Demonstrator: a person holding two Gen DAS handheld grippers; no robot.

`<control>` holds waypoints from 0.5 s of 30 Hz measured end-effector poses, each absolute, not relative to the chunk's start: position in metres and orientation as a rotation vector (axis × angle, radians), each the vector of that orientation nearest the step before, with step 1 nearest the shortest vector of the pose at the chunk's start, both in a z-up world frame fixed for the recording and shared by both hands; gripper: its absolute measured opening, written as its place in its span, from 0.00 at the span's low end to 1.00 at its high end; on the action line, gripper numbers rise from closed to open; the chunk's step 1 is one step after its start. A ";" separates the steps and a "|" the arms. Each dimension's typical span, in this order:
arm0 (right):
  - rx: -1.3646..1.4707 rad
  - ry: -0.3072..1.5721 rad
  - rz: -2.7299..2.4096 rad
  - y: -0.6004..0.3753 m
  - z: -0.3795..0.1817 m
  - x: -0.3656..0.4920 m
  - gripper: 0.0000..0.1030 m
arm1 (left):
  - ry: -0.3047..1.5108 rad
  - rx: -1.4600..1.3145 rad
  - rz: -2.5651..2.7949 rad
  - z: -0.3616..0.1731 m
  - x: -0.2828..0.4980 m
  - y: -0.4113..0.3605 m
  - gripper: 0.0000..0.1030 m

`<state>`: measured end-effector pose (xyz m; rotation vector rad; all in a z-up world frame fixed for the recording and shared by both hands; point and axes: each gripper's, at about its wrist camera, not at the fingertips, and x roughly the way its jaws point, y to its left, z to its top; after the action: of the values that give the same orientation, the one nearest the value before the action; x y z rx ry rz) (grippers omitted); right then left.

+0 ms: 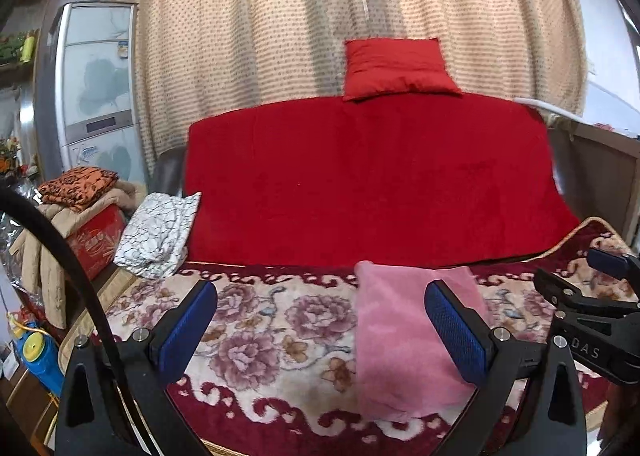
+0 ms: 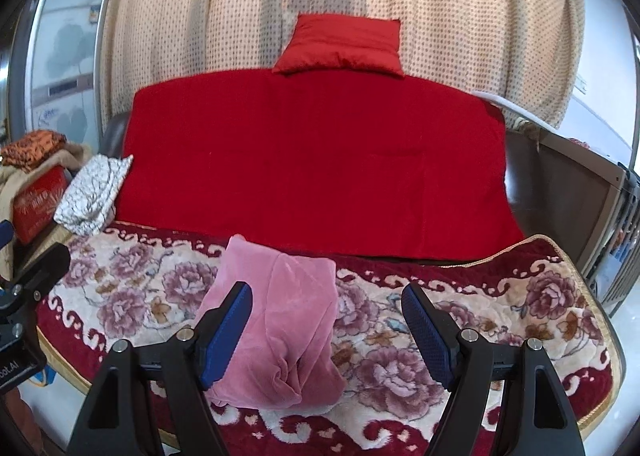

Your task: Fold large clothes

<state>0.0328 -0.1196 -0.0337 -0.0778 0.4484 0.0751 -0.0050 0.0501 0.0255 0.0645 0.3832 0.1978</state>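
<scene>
A pink fleece garment (image 1: pixel 404 340) lies folded into a narrow bundle on the floral blanket (image 1: pixel 260 336); it also shows in the right wrist view (image 2: pixel 280 328). My left gripper (image 1: pixel 320 328) is open and empty, hovering above the blanket with the garment under its right finger. My right gripper (image 2: pixel 326 332) is open and empty, above the garment's right half. The right gripper also shows at the right edge of the left wrist view (image 1: pixel 592 308).
A red cloth (image 1: pixel 368 175) covers the sofa back with a red cushion (image 1: pixel 396 67) on top. A white patterned folded cloth (image 1: pixel 160 236) lies at the left. Beyond it are a red box (image 1: pixel 96 240) with stacked clothes, a fridge (image 1: pixel 96 95) and a curtain (image 1: pixel 280 15).
</scene>
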 end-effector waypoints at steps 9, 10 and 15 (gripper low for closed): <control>-0.097 0.523 0.099 -0.100 -0.061 0.067 0.78 | 0.442 0.068 0.217 0.004 0.026 0.062 1.00; -0.095 0.530 0.100 -0.100 -0.064 0.070 0.78 | 0.448 0.068 0.217 0.002 0.028 0.062 1.00; -0.084 0.548 0.097 -0.104 -0.070 0.080 0.78 | 0.479 0.064 0.219 -0.006 0.040 0.060 1.00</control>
<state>0.0802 -0.1039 -0.0700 -0.0843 0.5484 0.0967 0.0399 0.0601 -0.0057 0.0644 0.4787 0.2195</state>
